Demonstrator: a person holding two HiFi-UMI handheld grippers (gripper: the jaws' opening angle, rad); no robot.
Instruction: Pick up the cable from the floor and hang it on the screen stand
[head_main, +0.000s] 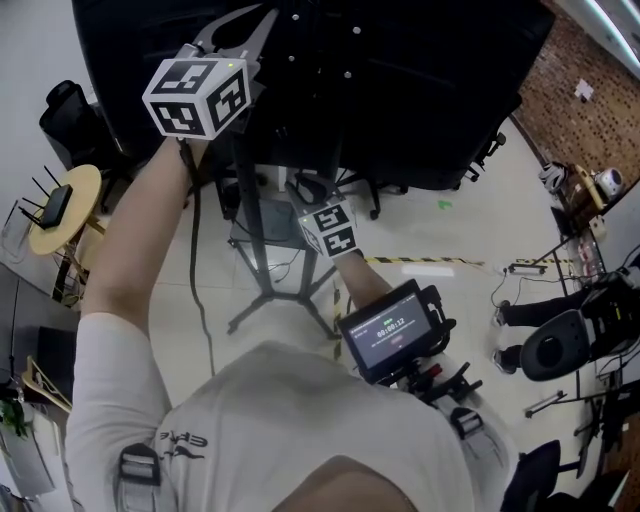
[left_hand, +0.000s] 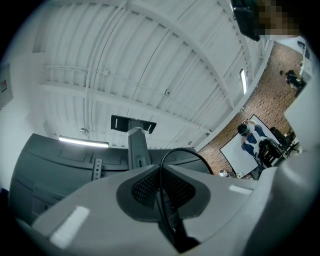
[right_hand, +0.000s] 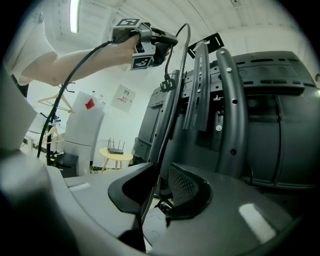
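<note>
My left gripper (head_main: 250, 25) is raised against the back of the big black screen (head_main: 400, 90) and is shut on the thin black cable (head_main: 193, 250), which hangs down past the forearm. In the left gripper view the cable (left_hand: 180, 150) loops up out of the closed pads (left_hand: 145, 187) in front of the stand's post (left_hand: 137, 150). Lower down, my right gripper (head_main: 308, 188) is by the stand pole (head_main: 250, 230). Its jaws (right_hand: 160, 187) stand apart, with the cable (right_hand: 172, 100) running up between them toward the left gripper (right_hand: 167, 40), close along the left pad.
The stand's legs (head_main: 270, 300) spread over the tiled floor below. A round yellow table (head_main: 62, 205) with a router stands at the left. Striped tape (head_main: 430, 261) marks the floor, and chairs and gear (head_main: 560, 340) crowd the right. A chest-mounted display (head_main: 395, 330) sits under the right arm.
</note>
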